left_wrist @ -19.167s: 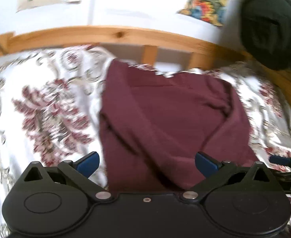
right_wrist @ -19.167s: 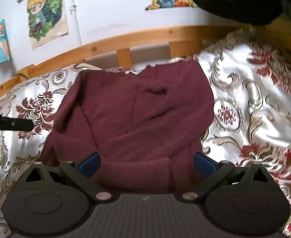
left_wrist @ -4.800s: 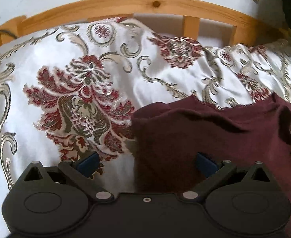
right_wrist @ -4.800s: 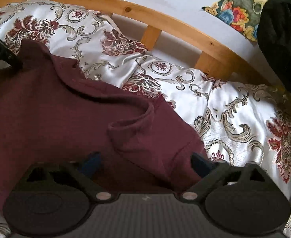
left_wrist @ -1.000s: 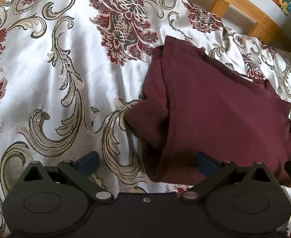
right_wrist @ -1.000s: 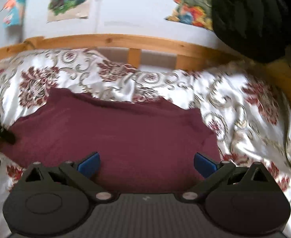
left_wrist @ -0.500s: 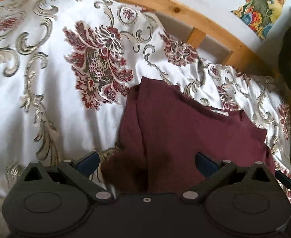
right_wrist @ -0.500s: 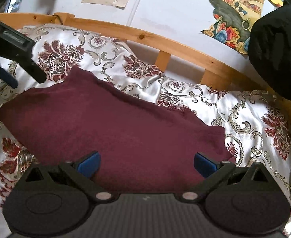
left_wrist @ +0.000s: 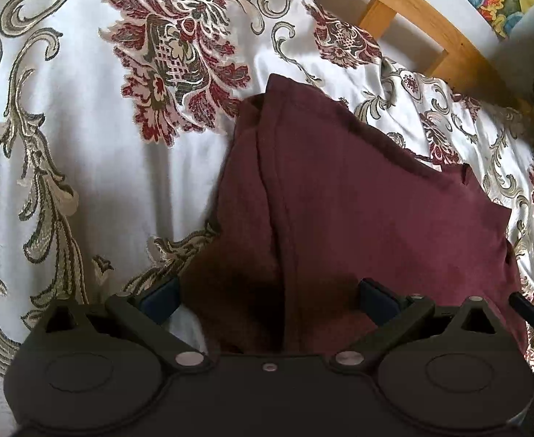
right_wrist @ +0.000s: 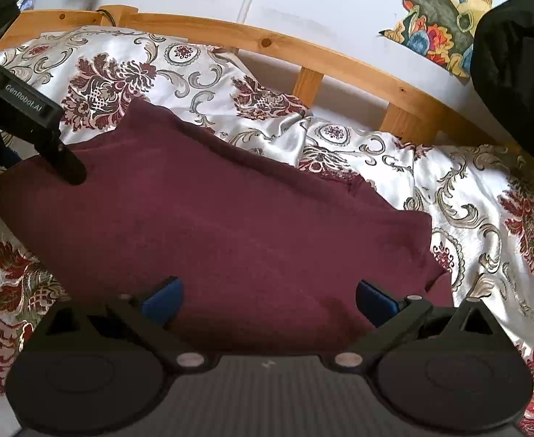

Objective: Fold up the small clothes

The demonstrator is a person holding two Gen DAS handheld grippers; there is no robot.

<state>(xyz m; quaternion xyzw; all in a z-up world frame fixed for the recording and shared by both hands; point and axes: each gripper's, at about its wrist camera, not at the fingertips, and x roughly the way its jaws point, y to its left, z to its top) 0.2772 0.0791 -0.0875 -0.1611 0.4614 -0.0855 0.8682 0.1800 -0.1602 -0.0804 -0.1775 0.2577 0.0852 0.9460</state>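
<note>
Since half a second ago the left tool [left_wrist: 269, 296] has dropped closer over the garment [left_wrist: 358, 196], whose left edge now fills the gap between its wide-open jaws; the right tool [right_wrist: 267, 296], also spread wide and empty, hovers low over the near hem. Folded into a rough oblong, the garment lies on the bed [right_wrist: 485, 196] near the headboard [right_wrist: 303, 51]. It looks soft, light and limp, likely to sag, so pinching both layered corners seems best.

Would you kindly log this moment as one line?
garment: folded, flat on bedspread | left gripper: open, over garment edge | right gripper: open, above garment
</note>
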